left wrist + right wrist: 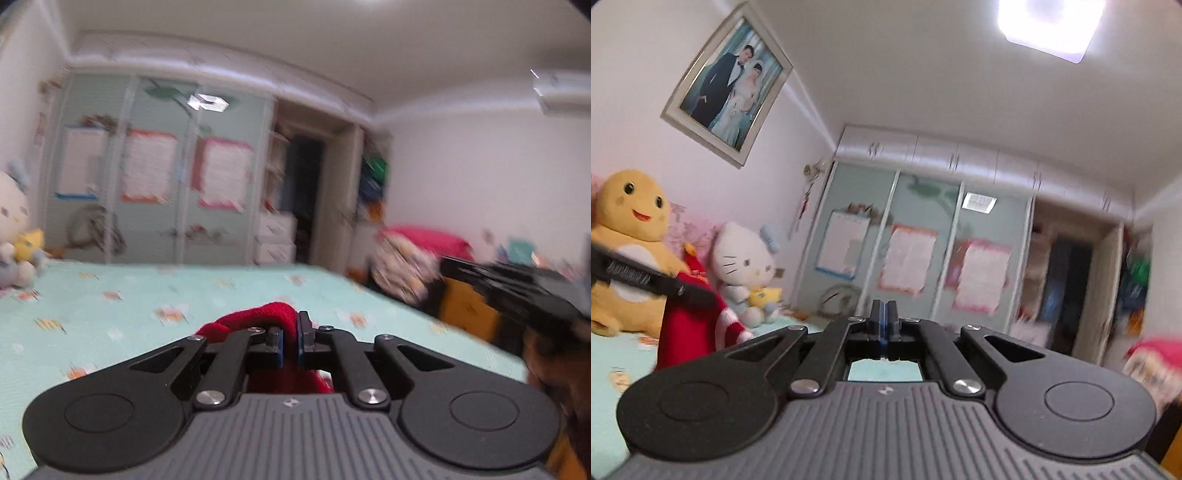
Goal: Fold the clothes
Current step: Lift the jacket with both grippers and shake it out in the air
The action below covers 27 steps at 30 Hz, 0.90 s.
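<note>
In the left wrist view, the left hand-held gripper [290, 341] has its jaws drawn narrow on a fold of the red garment [258, 319], which bunches up ahead of the blue-lined pads and shows again under the linkage, lifted above the bed [110, 306]. The bed carries a pale mint sheet with small orange and white prints. At the right edge, the right hand-held gripper [509, 291] reaches in as a blurred black shape with a hand [550, 354] behind it. At the left edge of the bed sits a white cat plush [14, 229]. Across the room stands a wardrobe [159, 170] with pale green sliding doors bearing three paper sheets, and a pink heap [428, 240] lies at the right.

In the right wrist view, the right hand-held gripper [883, 319] has its jaws pressed together with nothing visible between them; a patch of mint sheet shows through the frame below. At the left, the left hand-held gripper [646, 280] crosses the picture, and the red garment [690, 328] hangs from it, a white-striped cuff at its lower right. Behind it sit a yellow plush [631, 229] and the white cat plush [746, 262] at the head of the bed [605, 354]. A framed wedding photo [727, 85] hangs tilted on the wall, and a ceiling light [1049, 26] glows above
</note>
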### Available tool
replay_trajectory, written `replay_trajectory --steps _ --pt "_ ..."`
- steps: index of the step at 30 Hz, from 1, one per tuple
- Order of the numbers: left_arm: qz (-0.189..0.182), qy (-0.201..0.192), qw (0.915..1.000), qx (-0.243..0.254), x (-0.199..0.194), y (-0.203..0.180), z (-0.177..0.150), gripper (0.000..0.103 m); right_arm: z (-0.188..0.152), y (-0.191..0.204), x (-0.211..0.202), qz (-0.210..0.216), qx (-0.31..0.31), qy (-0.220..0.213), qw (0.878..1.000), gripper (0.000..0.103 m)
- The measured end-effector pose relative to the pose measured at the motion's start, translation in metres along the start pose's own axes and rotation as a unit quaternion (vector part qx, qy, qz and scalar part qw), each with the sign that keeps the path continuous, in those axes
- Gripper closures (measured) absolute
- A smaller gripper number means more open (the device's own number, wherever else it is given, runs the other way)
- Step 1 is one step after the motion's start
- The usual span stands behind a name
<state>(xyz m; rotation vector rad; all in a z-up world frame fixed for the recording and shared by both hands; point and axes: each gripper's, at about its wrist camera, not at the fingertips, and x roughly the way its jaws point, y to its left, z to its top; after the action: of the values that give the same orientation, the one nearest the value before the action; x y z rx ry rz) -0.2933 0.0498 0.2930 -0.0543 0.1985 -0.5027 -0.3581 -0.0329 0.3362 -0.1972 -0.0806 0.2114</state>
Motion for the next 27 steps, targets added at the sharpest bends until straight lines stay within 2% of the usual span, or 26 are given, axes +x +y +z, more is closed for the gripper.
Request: replay_trajectory --steps 3,7,10,13,15,16,17,18,19,20,22,25,26,27 --pt "-0.001 0.058 0.9982 0.016 -0.001 -0.005 -0.053 0.098 -0.055 -0.010 -0.011 0.010 0.026 0.064 0.998 0.103" --pt "0.009 0.136 0.9906 -0.015 0.024 0.005 -0.104 0.098 -0.133 -0.006 -0.003 0.015 0.074 0.161 0.984 0.103" --pt "0.027 0.171 0.9849 -0.013 0.048 0.011 -0.124 0.098 -0.179 0.014 0.001 0.015 0.103 0.214 0.971 0.102" --pt "0.048 0.194 0.9799 -0.008 0.068 0.010 -0.135 0.098 -0.203 0.035 0.009 0.018 0.125 0.258 0.958 0.098" --pt "0.059 0.202 0.9776 -0.011 0.077 0.012 -0.139 0.098 -0.216 0.044 0.015 0.012 0.133 0.288 0.948 0.078" --pt "0.062 0.206 0.9765 -0.015 0.076 0.013 -0.141 0.098 -0.222 0.045 0.019 0.002 0.139 0.303 0.943 0.061" --pt "0.064 0.210 0.9754 -0.016 0.080 0.015 -0.143 0.098 -0.227 0.043 0.021 -0.008 0.150 0.312 0.938 0.049" --pt "0.067 0.215 0.9742 -0.017 0.084 0.017 -0.143 0.098 -0.233 0.038 0.023 -0.016 0.167 0.317 0.933 0.044" --pt "0.071 0.220 0.9729 -0.019 0.088 0.020 -0.144 0.098 -0.239 0.034 0.026 -0.023 0.182 0.323 0.928 0.032" --pt "0.074 0.222 0.9719 -0.022 0.092 0.019 -0.139 0.098 -0.247 0.030 0.030 -0.026 0.192 0.330 0.924 0.026" --pt "0.082 0.221 0.9713 -0.032 0.099 0.021 -0.132 0.098 -0.262 0.025 0.052 -0.011 0.217 0.347 0.912 0.026" --pt "0.094 0.198 0.9754 -0.021 0.106 0.025 -0.113 0.098 -0.293 0.019 0.087 0.047 0.301 0.388 0.870 0.026" --pt "0.098 0.191 0.9766 -0.017 0.108 0.026 -0.106 0.098 -0.302 0.019 0.098 0.062 0.326 0.396 0.856 0.034" --pt "0.102 0.183 0.9777 -0.014 0.111 0.027 -0.100 0.098 -0.304 0.019 0.108 0.066 0.338 0.397 0.850 0.045"
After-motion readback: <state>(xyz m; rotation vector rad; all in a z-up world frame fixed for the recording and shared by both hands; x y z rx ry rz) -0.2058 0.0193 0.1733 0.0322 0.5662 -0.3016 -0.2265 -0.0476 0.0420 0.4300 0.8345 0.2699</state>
